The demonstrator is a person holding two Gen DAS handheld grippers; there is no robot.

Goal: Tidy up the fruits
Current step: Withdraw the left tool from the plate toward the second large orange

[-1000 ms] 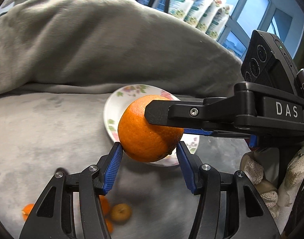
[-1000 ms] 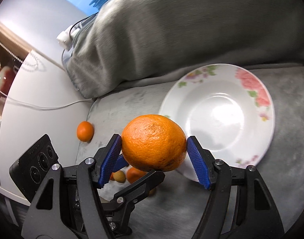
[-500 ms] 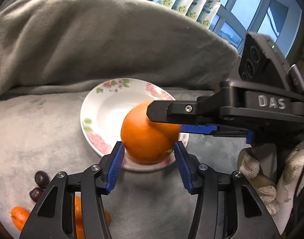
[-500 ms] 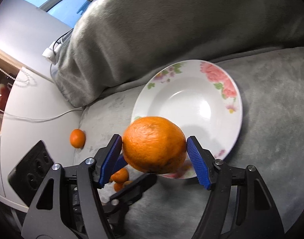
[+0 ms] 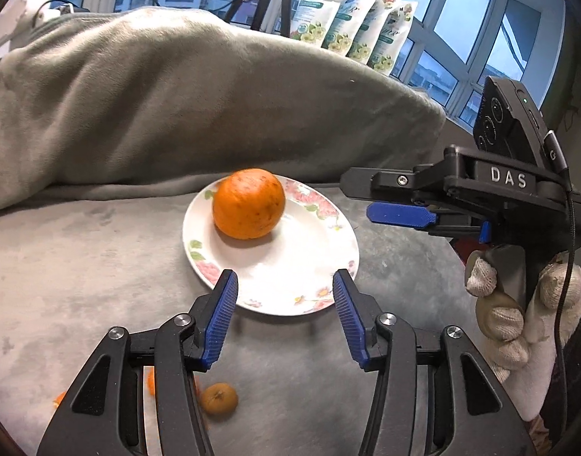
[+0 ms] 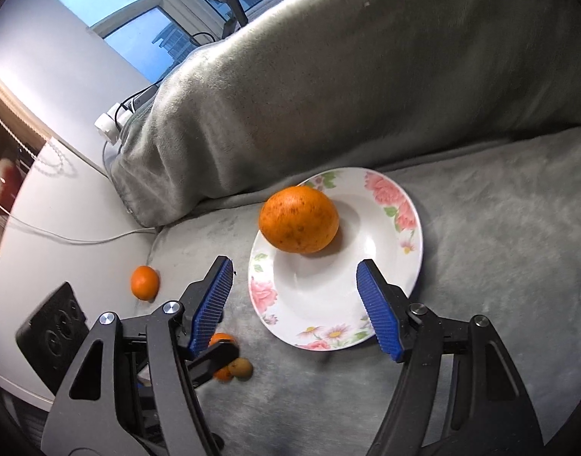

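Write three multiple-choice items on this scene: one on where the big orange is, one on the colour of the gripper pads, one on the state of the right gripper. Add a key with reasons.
1. Where is the large orange?
A. On the floral plate
B. Between the right gripper's fingers
C. On the white table beside the blanket

2. What colour are the ribbed pads on the gripper fingers?
A. Red
B. Blue
C. Green

3. What is the state of the right gripper?
A. Shut on the orange
B. Shut on nothing
C. Open and empty

Key:
1 A: the orange rests in the plate, with its shadow on the white surface.
2 B: both wrist views show blue pads on black fingers.
3 C: the jaws stand wide apart with only the plate seen between them; the left gripper is open too.
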